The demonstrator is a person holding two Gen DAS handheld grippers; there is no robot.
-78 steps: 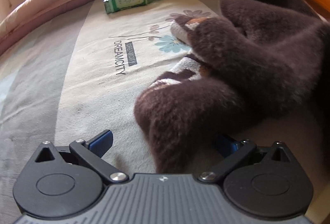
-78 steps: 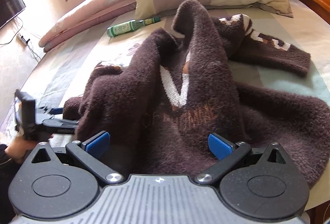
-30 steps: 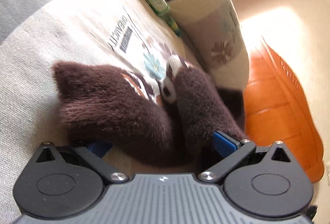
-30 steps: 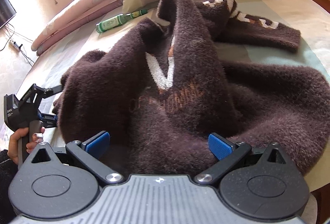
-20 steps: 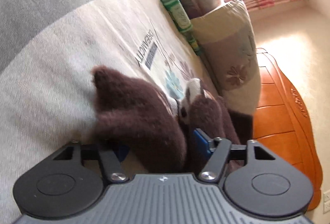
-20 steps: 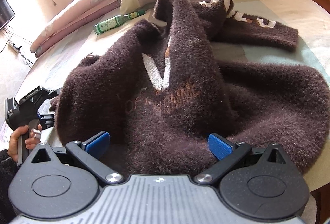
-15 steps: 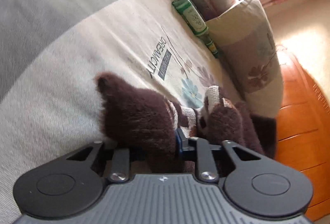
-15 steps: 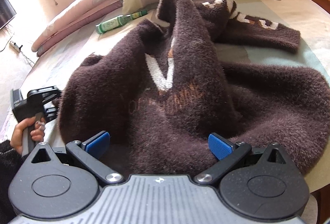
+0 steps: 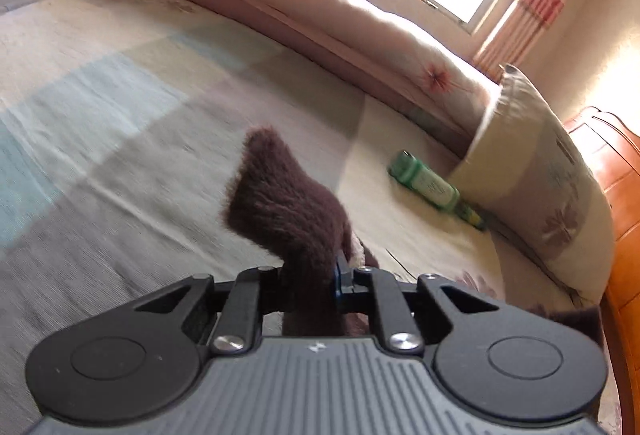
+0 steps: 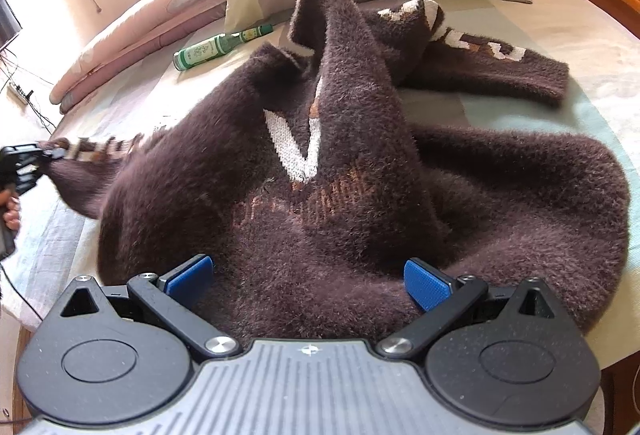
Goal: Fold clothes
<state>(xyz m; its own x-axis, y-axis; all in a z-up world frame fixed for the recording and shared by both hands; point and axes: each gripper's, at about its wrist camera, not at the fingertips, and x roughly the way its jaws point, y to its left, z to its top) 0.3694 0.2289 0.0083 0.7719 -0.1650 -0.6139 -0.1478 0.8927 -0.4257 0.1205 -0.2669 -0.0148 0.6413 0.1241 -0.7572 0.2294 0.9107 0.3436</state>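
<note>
1. Right now the patchwork-print bedsheet (image 10: pixel 592 47) carries a fluffy dark-brown knitted sweater (image 10: pixel 360 171), crumpled in a heap at the near edge.
2. Its left sleeve (image 9: pixel 280 203) is pinched in the left gripper (image 9: pixel 308 283), jaws closing on the cuff.
3. The right gripper (image 10: pixel 308 279) hovers spread wide over the hem, gripping nothing.
4. To my eye, that sleeve wants drawing out flat and straight, while the green glass bottle (image 10: pixel 216 49) stays undisturbed.

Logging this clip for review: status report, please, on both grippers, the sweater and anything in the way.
Left gripper closing on sweater sleeve, sleeve between fingers. Right gripper open over sweater, gripping nothing. Sweater bunched, unfolded. Green bottle lies beyond it.
</note>
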